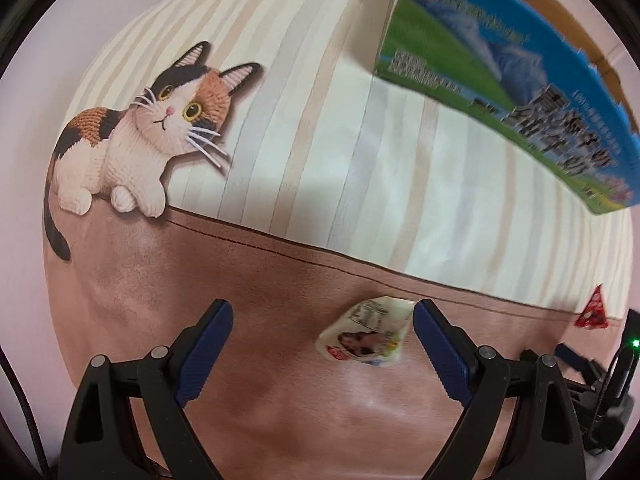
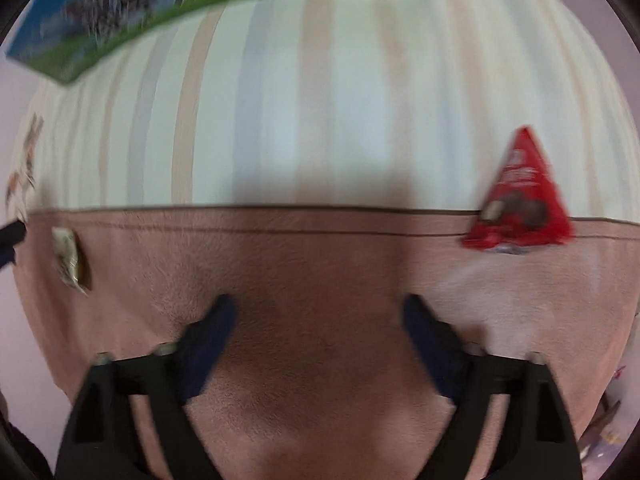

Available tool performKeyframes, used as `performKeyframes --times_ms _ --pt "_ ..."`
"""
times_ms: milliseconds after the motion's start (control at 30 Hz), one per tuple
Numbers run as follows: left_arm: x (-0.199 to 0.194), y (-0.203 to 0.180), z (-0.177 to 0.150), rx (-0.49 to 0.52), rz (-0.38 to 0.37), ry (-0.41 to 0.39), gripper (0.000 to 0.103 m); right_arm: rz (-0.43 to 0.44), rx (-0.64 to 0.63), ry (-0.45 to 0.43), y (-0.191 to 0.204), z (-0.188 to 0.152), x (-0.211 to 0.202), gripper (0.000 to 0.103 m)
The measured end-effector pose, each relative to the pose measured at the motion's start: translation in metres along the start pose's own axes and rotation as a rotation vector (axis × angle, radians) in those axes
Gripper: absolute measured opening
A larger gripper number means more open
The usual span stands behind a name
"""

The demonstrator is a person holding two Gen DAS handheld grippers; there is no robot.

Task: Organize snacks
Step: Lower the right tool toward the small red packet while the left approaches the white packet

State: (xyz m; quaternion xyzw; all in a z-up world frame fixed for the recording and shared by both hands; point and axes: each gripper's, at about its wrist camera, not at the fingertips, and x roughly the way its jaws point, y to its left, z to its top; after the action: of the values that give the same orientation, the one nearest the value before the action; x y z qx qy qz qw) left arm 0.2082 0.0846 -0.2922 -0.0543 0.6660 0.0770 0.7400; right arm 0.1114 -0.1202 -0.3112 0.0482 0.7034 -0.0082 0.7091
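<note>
A small white snack packet [image 1: 366, 334] lies on the pink part of the mat, between my left gripper's fingers and close to the right one. My left gripper [image 1: 322, 320] is open and empty just above it. A red triangular snack packet [image 2: 520, 200] lies on the mat's seam, ahead and to the right of my right gripper [image 2: 320, 314], which is open and empty. The red packet also shows at the far right in the left wrist view [image 1: 594, 314]. The white packet shows at the far left in the right wrist view [image 2: 72, 260]. A blue and green carton box [image 1: 516, 80] stands at the back.
The mat [image 1: 320, 140] has cream, beige and grey stripes at the back and a calico cat picture [image 1: 144, 132] at the left. The box also shows at the top left of the right wrist view [image 2: 160, 0]. The right gripper's body [image 1: 600, 380] sits at the lower right.
</note>
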Motion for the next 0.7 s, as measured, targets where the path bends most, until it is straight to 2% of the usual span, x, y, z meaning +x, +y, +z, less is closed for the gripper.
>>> performKeyframes --times_ms 133,400,467,500,533,633,700 --pt "0.016 0.000 -0.002 -0.001 -0.019 0.050 0.092 -0.128 -0.076 0.051 0.021 0.008 0.026 0.103" --pt "0.030 0.010 -0.018 -0.010 -0.040 0.103 0.092 -0.110 -0.033 0.034 0.017 0.013 0.041 0.103" --pt "0.032 0.013 -0.018 -0.013 -0.053 0.110 0.092 -0.091 -0.029 0.034 0.014 0.012 0.030 0.101" --pt "0.034 0.016 -0.016 -0.011 -0.057 0.111 0.092 -0.059 -0.019 0.027 0.010 0.009 0.019 0.091" --pt "0.032 0.016 -0.017 -0.009 -0.064 0.109 0.092 -0.008 0.001 0.019 0.008 0.007 0.006 0.087" --pt "0.023 0.013 -0.012 -0.004 -0.084 0.091 0.092 0.087 0.101 -0.051 -0.015 -0.002 -0.039 0.086" --pt "0.019 0.011 -0.012 -0.005 -0.096 0.082 0.092 0.093 0.179 -0.121 -0.039 -0.001 -0.071 0.087"
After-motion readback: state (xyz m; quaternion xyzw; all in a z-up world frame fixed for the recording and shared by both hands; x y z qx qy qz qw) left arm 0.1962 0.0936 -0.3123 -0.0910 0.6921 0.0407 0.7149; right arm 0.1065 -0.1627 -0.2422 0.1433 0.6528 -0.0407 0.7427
